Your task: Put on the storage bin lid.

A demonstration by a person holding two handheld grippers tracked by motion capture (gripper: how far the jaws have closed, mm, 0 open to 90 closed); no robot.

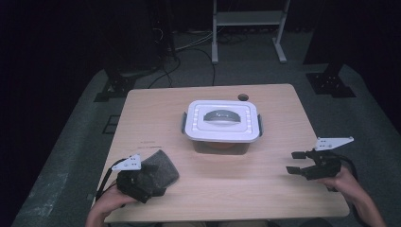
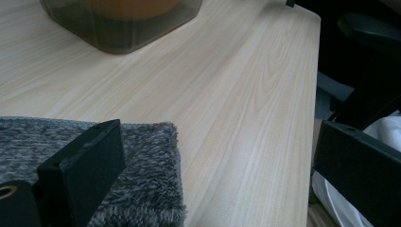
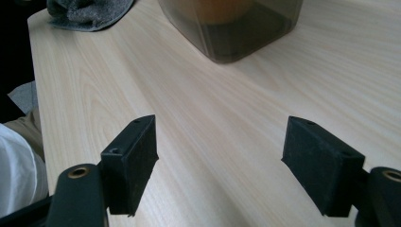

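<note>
High view: the left gripper (image 1: 142,182) rests on a grey cloth (image 1: 161,168) at the near left of the surface (image 1: 265,184); the right gripper (image 1: 297,163) hovers spread, near right.

Left gripper view: its fingers (image 2: 87,168) stand wide, one over the cloth (image 2: 146,184), gripping nothing.

Right gripper view: fingers (image 3: 132,158) wide apart, empty, facing a lidded container (image 3: 236,28).

- pale wood-grain rectangular bench (image 1: 265,184), a round hole (image 1: 243,97) near its far edge;
- smoky translucent plastic box with white lid (image 1: 222,122) at centre;
- grey fuzzy folded cloth (image 1: 161,165) at near left corner
</note>
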